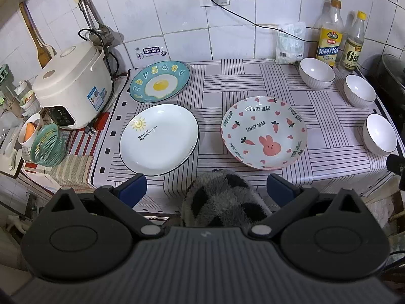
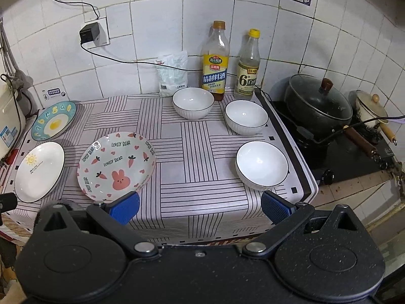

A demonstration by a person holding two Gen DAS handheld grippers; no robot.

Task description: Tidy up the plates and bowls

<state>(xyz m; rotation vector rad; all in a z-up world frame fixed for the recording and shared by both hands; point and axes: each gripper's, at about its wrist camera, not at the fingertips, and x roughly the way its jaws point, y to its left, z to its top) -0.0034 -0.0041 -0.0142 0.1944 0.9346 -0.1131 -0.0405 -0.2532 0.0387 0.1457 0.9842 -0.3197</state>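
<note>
White tiles back our counter, which is covered by a striped cloth (image 1: 227, 86). On it we see 3 plates at the left: a teal egg plate (image 1: 160, 81) at the rear near the rice cooker (image 1: 73, 86), a white sun plate (image 1: 159, 139) in front of it, and a pink rabbit plate (image 1: 264, 132) near the middle. 3 white bowls (image 2: 193, 102) (image 2: 246, 117) (image 2: 262, 164) stand apart along the right side, the rear 2 just before 2 bottles (image 2: 214, 63) at the wall. Beyond the cloth's right edge sits a black lidded pot (image 2: 317, 106) on a stove.

Our left gripper (image 1: 206, 190) and right gripper (image 2: 200, 209) both hover at the counter's near edge, blue pads spread wide, holding and touching nothing. A fuzzy grey and black object (image 1: 222, 197), possibly a slipper, lies below the left one.
</note>
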